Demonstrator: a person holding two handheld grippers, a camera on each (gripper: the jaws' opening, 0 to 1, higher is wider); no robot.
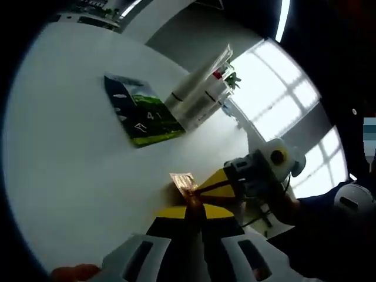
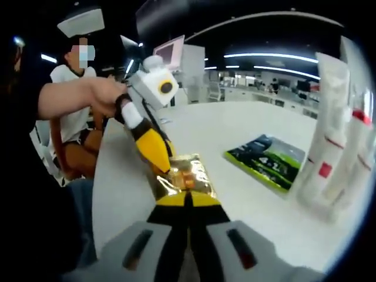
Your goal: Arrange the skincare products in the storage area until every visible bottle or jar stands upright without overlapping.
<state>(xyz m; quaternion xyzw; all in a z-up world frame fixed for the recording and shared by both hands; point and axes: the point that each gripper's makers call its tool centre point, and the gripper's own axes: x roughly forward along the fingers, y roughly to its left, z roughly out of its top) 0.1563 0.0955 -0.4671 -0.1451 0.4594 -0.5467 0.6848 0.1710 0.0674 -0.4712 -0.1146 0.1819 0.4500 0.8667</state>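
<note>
Grippers both clamped on gold sachet (image 2: 183,176): right gripper (image 2: 188,202) at near edge, left gripper (image 2: 161,158) at far edge, likely to stand it. White tubes (image 2: 338,141) upright ahead-right, beyond green packet (image 2: 267,155) flat on bench (image 2: 235,126).

Ahead of the right tongs (image 2: 189,198), the gold sachet (image 2: 182,176) is partly covered by both yellow tips; the white tubes (image 2: 335,147) (far right) run past the edge, print unreadable.

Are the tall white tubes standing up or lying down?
Standing up. In the right gripper view the white tubes rise on their caps from the table, leaning together, beside the flat green packet.
</note>
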